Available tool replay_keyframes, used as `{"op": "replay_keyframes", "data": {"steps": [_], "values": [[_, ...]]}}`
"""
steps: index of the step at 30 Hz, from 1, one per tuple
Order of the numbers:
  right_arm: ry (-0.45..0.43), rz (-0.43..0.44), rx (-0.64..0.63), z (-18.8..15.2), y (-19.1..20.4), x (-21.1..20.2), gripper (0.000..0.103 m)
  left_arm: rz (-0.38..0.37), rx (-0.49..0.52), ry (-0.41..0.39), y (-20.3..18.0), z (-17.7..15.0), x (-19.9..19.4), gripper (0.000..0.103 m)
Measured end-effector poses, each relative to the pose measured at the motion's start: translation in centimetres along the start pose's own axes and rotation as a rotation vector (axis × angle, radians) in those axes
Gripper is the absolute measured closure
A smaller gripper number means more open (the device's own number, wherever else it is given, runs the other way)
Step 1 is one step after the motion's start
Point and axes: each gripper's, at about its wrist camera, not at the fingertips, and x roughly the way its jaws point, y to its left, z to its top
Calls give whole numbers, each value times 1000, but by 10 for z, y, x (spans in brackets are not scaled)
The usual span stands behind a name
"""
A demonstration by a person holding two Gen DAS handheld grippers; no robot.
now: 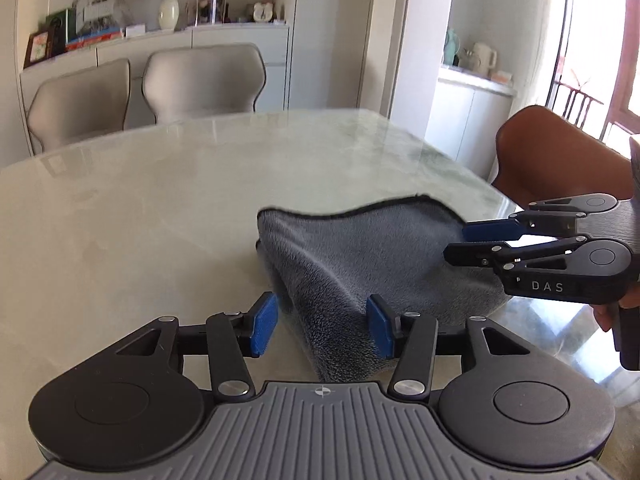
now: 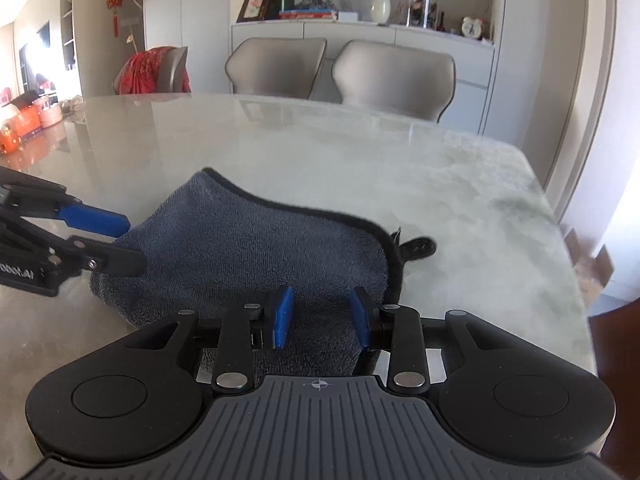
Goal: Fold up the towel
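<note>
A grey-blue plush towel with a dark hem lies bunched in a loose fold on the marble table. My left gripper is open at the towel's near-left end; a raised ridge of cloth runs between its blue pads, which do not press on it. My right gripper is open low over the towel at its near-right part, with cloth lying between the pads. Each gripper shows in the other's view: the right gripper at the towel's right edge, the left gripper at its left edge.
The towel's black hanging loop lies on the table beside its right hem. Two beige chairs stand at the far side and a brown chair at the right end. The table's right edge is close.
</note>
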Motion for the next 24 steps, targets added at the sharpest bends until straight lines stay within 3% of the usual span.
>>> {"op": "replay_keyframes", "data": {"steps": [2, 5, 9, 14, 17, 21, 24], "values": [[-10, 21, 18, 1, 0, -4, 69, 14, 39, -2, -5, -3, -2, 50], [51, -2, 30, -1, 1, 6, 69, 21, 90, 43, -15, -12, 4, 50], [50, -29, 32, -6, 2, 10, 69, 24, 54, 35, -15, -17, 4, 49], [-7, -16, 29, -4, 10, -15, 68, 41, 7, -101, -18, -15, -23, 50], [-22, 20, 39, -7, 16, -30, 66, 37, 31, -174, -27, -14, -32, 42], [19, -11, 41, -13, 18, -24, 65, 7, 72, -109, -43, -16, -17, 42], [46, -5, 83, -18, 11, -18, 65, 13, 47, -24, -42, -19, 4, 42]]}}
